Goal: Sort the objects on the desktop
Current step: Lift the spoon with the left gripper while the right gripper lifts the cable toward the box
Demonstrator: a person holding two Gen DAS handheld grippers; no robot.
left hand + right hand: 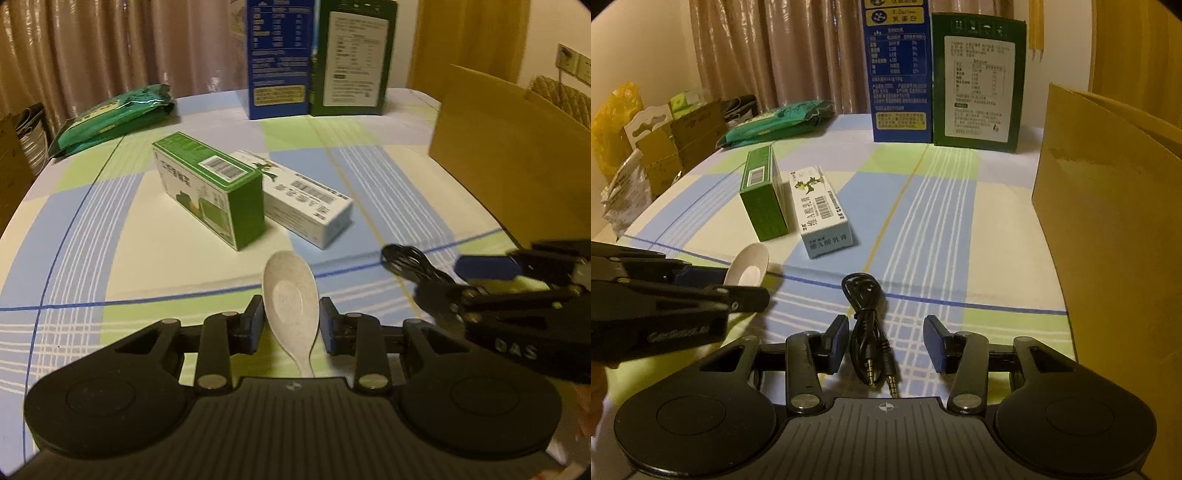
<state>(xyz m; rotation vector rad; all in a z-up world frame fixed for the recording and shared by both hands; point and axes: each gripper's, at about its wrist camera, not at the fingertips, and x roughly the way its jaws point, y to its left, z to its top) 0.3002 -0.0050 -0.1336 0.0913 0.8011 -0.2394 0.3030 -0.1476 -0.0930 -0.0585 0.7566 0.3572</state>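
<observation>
Left tongs (pixel 291 325) stand open astride the spoon (pixel 291 299), handle at 6 o'clock, bowl at 12; right tongs (pixel 885 341) stand open astride the cable (pixel 866 325), lying 12-to-6 on the desk (pixel 923 221).

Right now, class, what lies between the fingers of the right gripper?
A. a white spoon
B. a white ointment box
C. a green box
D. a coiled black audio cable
D: in the right wrist view the black audio cable lies on the tablecloth between the open fingers of the right gripper, untouched.
</observation>
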